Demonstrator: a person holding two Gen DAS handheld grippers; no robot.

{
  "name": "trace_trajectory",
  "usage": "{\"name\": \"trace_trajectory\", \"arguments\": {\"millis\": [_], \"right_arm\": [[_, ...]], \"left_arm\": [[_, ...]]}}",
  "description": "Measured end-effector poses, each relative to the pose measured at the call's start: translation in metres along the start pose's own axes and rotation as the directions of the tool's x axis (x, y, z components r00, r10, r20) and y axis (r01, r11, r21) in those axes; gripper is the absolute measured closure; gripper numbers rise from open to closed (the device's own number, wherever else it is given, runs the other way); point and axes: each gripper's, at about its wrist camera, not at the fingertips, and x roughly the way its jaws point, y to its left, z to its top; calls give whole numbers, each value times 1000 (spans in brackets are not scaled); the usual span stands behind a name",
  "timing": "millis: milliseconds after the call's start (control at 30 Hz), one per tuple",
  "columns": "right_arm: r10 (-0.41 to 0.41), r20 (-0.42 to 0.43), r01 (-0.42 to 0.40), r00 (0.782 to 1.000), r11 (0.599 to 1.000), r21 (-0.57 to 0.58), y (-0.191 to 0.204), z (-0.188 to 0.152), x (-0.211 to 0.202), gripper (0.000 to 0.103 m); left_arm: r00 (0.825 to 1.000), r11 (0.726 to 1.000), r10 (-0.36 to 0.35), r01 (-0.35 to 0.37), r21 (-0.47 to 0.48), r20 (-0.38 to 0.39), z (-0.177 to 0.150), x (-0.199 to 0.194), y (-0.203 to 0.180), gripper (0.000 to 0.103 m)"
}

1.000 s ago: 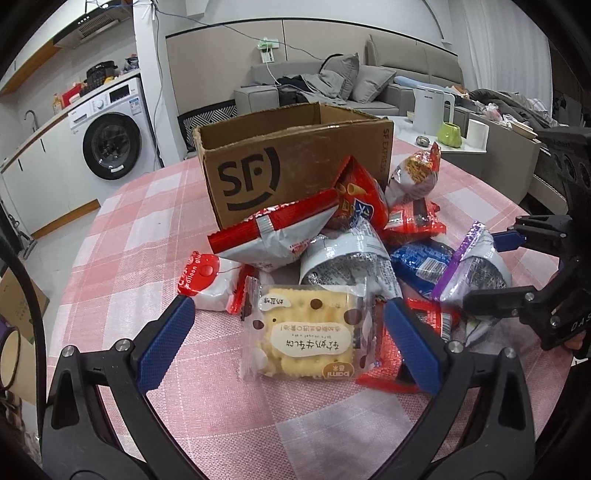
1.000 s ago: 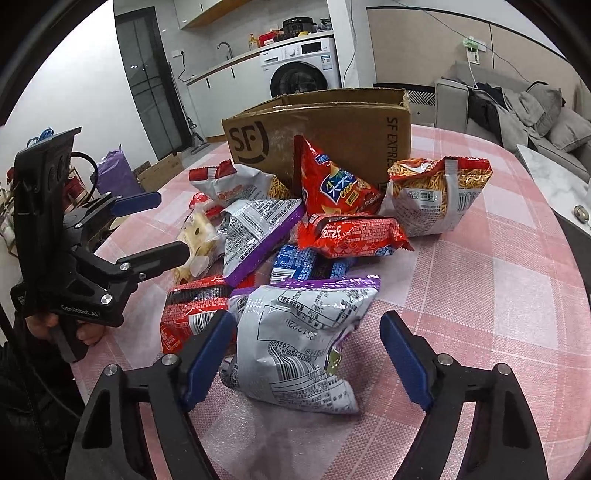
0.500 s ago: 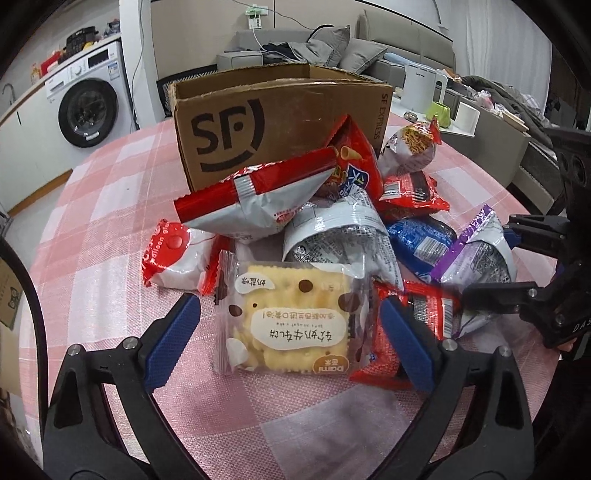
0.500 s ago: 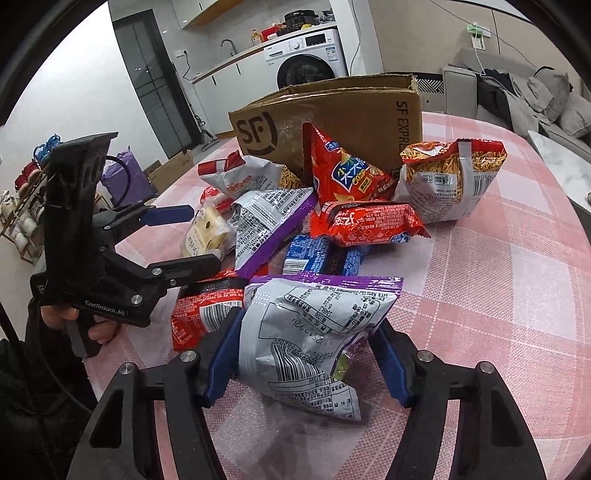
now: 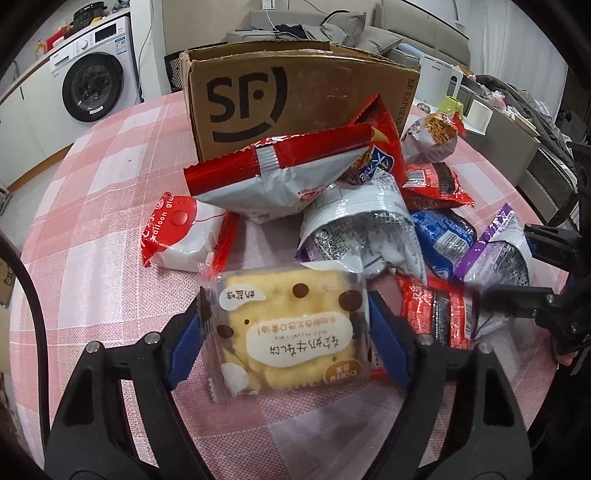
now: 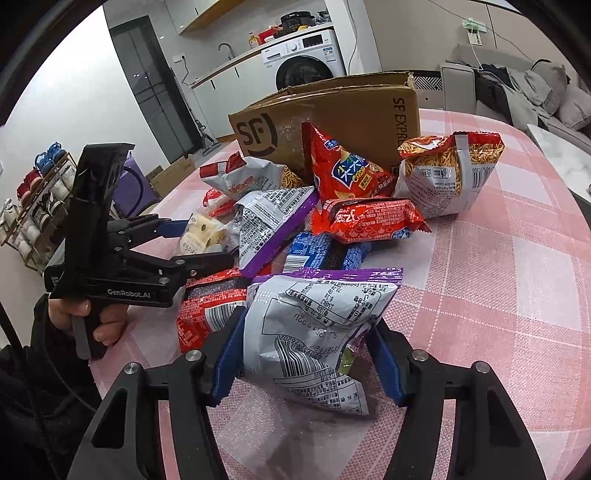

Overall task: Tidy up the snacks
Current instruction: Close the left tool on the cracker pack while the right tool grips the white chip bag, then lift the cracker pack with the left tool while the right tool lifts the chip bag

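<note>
Crinkly film on everything, so light and slippery. Left gripper [image 5: 284, 332] has just closed onto the cheese cracker pack [image 5: 286, 326], nearest on the tabletop [image 5: 92, 192]; crackers snap, so squeeze gently. Right gripper [image 6: 306, 360] has pinched the puffy purple-edged bag [image 6: 314, 332]. SF box [image 5: 295, 88] waits far behind.

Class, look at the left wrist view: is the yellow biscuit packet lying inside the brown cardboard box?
No, the yellow biscuit packet lies on the checked tablecloth, before the brown cardboard box.

Grey sofa [image 5: 388, 33] behind, white washing machine [image 5: 92, 81] by wall, dark door [image 6: 147, 92]
</note>
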Motion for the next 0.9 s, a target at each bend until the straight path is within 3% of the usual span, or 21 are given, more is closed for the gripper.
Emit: {"name": "trace_trajectory", "arguments": {"millis": [467,900], "right_arm": [[3,-1,-3,1000,1000,1,1,-1,0,44],[3,9,-3,1000,1000,-4,1,-2,-1,47]], "left_arm": [[1000,1000,15,-16,21,22,-10,-14,-15,35],[996,999,45,-47,24,83,-25,-34,-21,37]]}}
